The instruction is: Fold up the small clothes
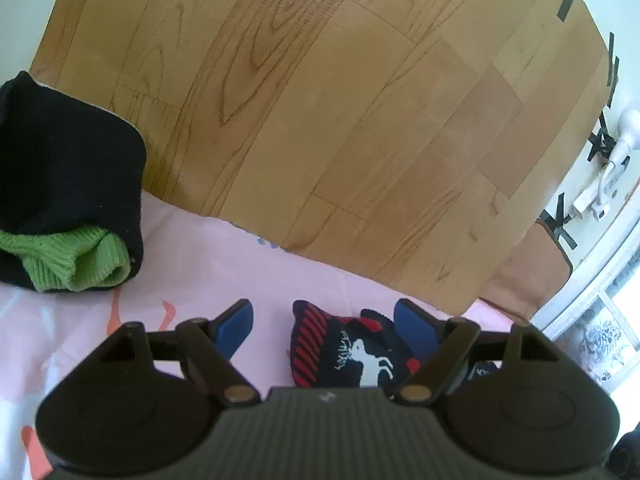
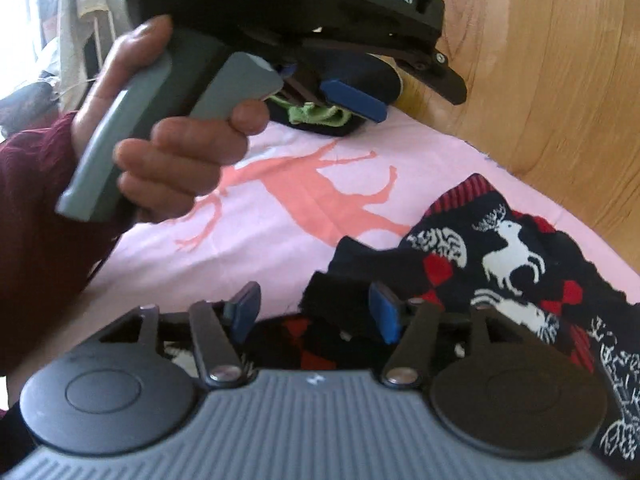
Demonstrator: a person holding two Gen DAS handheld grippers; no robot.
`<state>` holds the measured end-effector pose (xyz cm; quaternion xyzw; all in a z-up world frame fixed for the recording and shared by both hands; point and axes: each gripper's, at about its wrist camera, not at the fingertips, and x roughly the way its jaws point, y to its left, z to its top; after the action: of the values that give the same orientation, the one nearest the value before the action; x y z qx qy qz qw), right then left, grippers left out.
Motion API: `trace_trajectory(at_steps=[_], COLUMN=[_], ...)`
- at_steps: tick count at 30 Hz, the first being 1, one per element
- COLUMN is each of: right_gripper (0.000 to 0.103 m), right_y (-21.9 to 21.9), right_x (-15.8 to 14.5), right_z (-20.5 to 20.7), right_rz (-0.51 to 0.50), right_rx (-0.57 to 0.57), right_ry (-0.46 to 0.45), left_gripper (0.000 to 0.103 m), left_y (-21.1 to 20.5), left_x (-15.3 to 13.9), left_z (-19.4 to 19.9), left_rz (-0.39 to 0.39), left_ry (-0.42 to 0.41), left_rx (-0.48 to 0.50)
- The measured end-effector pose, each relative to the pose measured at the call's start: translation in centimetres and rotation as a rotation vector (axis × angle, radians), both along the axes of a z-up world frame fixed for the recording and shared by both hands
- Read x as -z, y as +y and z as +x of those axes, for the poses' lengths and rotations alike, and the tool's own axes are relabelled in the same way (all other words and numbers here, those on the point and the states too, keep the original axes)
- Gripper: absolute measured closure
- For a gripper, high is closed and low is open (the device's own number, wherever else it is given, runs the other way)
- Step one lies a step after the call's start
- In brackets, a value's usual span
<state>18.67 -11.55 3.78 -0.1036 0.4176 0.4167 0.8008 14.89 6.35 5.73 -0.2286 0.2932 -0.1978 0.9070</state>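
a pink sheet (image 2: 320,152) printed with salmon deer covers the surface, ending against wood-grain flooring (image 1: 320,100). a rolled black-and-green garment (image 1: 68,200) lies near the sheet's edge; well apart from it, a navy-and-red reindeer-patterned piece (image 2: 500,256) lies rumpled on the sheet.

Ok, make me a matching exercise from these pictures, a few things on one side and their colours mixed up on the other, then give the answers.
Things:
1. bedsheet
2. rolled socks
3. reindeer socks
4. floor

Colours:
A. navy and red with white figures
B. light wood brown
C. pink with a coral deer print
D. black with green cuffs

Pairs: 1-C, 2-D, 3-A, 4-B
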Motion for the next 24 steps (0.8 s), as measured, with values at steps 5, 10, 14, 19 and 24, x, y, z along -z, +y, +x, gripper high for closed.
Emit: trace_trajectory(at_steps=[5,10,14,19,24], right_gripper=[0.092,0.092,0.092,0.092,0.092], right_y=[1.0,-2.3,-4.5,-2.8,-3.0], right_x=[0.5,-2.5,-5.4,-3.6,2.8], right_z=[1.1,6.3,11.6,14.6,13.0], right_rz=[-0.083,0.192,0.405,0.458,0.417], right_rx=[0.065,0.31,0.522,0.555,0.635], right_ry=[-0.032,0.103,0.161,0.279,0.419], left_gripper=[0.023,0.023,0.023,0.023,0.023], left_y=[0.5,3.0,6.1,7.2,6.6], left_x=[0.1,-0.2,0.1,0.4,0.4], left_z=[0.1,0.1,0.3,0.7,0.8], left_rz=[-0.002,-0.045,-0.124,-0.153,-0.135], left_ry=[-0.002,-0.006,0.01,0.023,0.023], left_rx=[-0.012,-0.092,-0.166,-0.183,-0.154])
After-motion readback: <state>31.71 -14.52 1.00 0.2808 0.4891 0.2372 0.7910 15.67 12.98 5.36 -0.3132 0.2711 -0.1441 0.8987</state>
